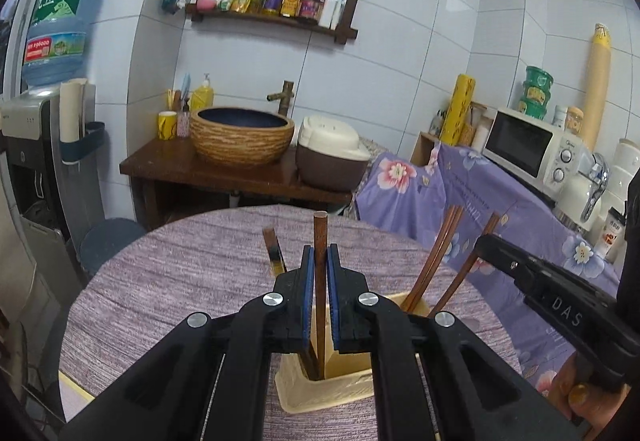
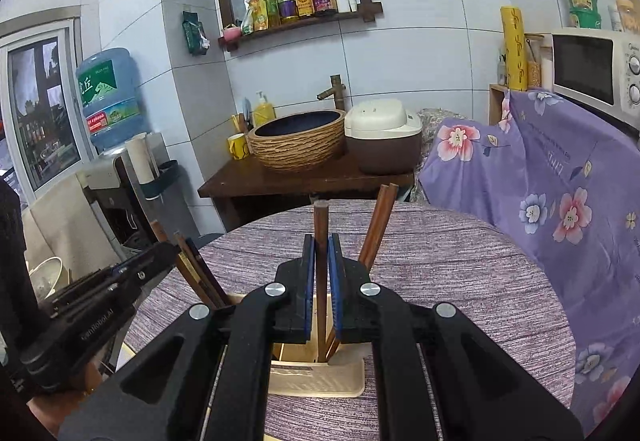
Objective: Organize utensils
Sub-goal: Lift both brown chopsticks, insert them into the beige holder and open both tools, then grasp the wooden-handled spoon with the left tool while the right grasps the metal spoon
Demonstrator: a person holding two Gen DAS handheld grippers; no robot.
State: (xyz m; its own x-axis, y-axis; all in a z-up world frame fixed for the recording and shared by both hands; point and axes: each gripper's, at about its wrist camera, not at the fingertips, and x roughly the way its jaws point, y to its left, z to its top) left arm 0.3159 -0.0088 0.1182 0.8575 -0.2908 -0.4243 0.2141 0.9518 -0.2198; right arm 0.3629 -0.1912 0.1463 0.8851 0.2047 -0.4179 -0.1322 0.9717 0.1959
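Note:
A beige utensil holder (image 1: 320, 389) stands on the round table, seen also in the right wrist view (image 2: 320, 381). My left gripper (image 1: 320, 261) is shut on an upright brown chopstick (image 1: 320, 233) whose lower end is inside the holder. My right gripper (image 2: 321, 253) is shut on another upright brown chopstick (image 2: 320, 221), its lower end also in the holder. Several more chopsticks (image 1: 436, 261) lean in the holder's other side; they also show in the right wrist view (image 2: 378, 225). The right gripper's body (image 1: 560, 301) shows at right, the left one (image 2: 100, 301) at left.
The round table has a purple-grey cloth (image 1: 180, 281). Behind it stands a dark wooden counter (image 1: 224, 169) with a woven basin (image 1: 242, 137) and a rice cooker (image 1: 332, 153). A microwave (image 1: 532, 145) sits on a floral-covered surface (image 1: 480, 209) at right. A water dispenser (image 1: 44, 101) is at left.

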